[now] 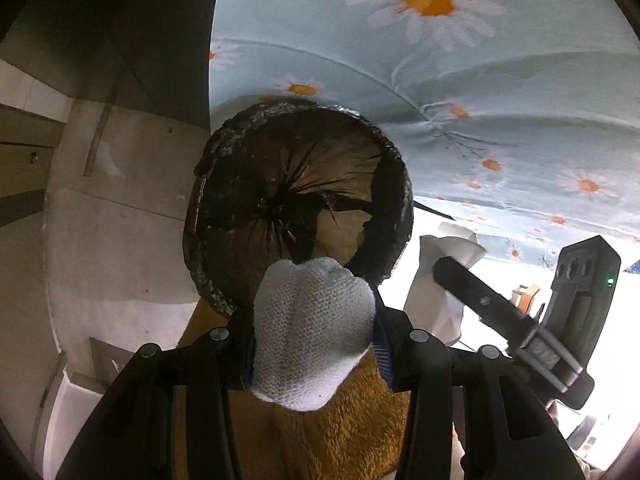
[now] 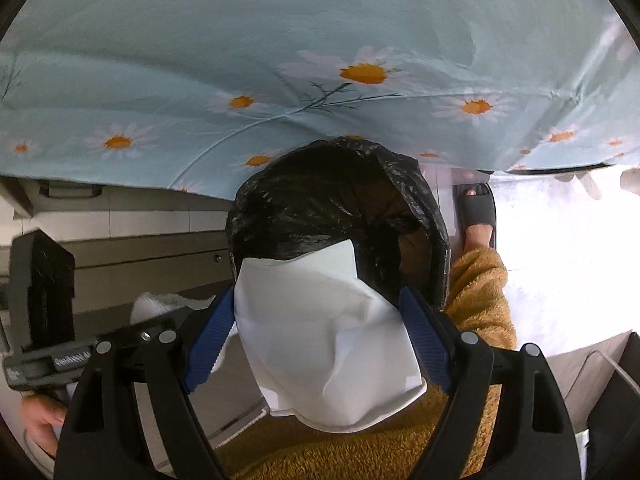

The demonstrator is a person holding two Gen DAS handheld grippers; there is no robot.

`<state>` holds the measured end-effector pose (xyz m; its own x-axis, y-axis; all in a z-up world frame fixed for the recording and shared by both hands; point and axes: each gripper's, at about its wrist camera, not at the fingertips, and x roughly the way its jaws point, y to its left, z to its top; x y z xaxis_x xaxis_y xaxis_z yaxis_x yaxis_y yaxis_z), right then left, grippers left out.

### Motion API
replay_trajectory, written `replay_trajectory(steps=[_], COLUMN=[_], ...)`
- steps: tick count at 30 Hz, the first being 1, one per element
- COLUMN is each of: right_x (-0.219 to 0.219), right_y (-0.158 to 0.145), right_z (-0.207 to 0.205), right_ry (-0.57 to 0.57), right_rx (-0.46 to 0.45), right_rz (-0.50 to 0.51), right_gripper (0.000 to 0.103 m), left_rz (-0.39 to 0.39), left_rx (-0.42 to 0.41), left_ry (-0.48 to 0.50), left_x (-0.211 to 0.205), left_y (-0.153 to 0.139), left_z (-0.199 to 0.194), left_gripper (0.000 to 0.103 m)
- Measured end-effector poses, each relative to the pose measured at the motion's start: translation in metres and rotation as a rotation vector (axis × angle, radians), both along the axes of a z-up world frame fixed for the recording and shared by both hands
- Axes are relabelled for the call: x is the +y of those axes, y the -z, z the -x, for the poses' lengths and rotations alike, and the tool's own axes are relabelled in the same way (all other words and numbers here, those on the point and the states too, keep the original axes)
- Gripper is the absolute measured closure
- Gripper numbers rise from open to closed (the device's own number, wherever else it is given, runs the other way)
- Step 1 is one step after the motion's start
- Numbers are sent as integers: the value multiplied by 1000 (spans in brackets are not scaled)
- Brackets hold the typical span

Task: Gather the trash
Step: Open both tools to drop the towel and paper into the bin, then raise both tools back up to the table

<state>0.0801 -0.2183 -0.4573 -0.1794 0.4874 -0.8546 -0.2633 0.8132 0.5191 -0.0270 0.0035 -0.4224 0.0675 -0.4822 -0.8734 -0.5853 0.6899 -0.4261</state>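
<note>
Left gripper [image 1: 316,344] is clamped on a white knitted sock [image 1: 312,332], jaws nearly together around it. The sock is held directly over the near rim of the bin [image 1: 298,200], a round bin lined with a black bag [image 1: 394,204]. The bag's inside is seen from above in the left wrist view, pleats running to a dark centre; nothing else can be made out inside.

Right gripper [image 2: 320,340] is clamped on a crumpled white paper [image 2: 324,344], jaws standing wide with the blue pads [image 2: 420,320] pressed against both sides of it. The paper's upper edge overlaps the near edge of the bin in the right wrist view, so it is held just above or in front of the opening (which of the two cannot be told).

Both grippers are pointed steeply down at the same bin, side by side; the right one is seen at the right edge of the left wrist view with its paper, the left one at the left edge of the right wrist view.

A light-blue daisy-print cloth [image 2: 320,60] is draped just behind the bin. A mustard fleece garment [image 2: 480,300] is seen below both grippers. A foot in a dark slipper [image 2: 478,216] is placed on the pale floor, right of the bin.
</note>
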Motion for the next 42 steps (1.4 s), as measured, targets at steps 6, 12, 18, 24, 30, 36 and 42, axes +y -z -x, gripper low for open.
replay_trajectory(steps=[6,12,18,24,30,36,42], right_x=[-1,-9,-17,-27,-33,-36,-36], right_y=[-4,-10,-18,-29,-52,-89,-143], right_z=[-6,-10,-9,-7,-9,-8,2], right_ry=[47,100,84,62,70,60,19], right_rx=[7,28,8,-18,-48,-89,-205], right_rz=[-35,-36,-28,-9,-26,-71,-80], right_gripper=[21,13,13,13,13,13,13], left_rz=[19,-15,-29,-45,-64,-101,-121], left_rx=[17,42,44,16,-10,-64,-158], left_ry=[-16,-1,-3,3,12,38,69], left_x=[-5,-9,-8,-3,3,3,3], left_y=[4,-3,-8,-20,-42,-78,-127], left_z=[-1,-2,-4,-8,-8,-6,-7], left_gripper=[52,32,32,32,32,32,32])
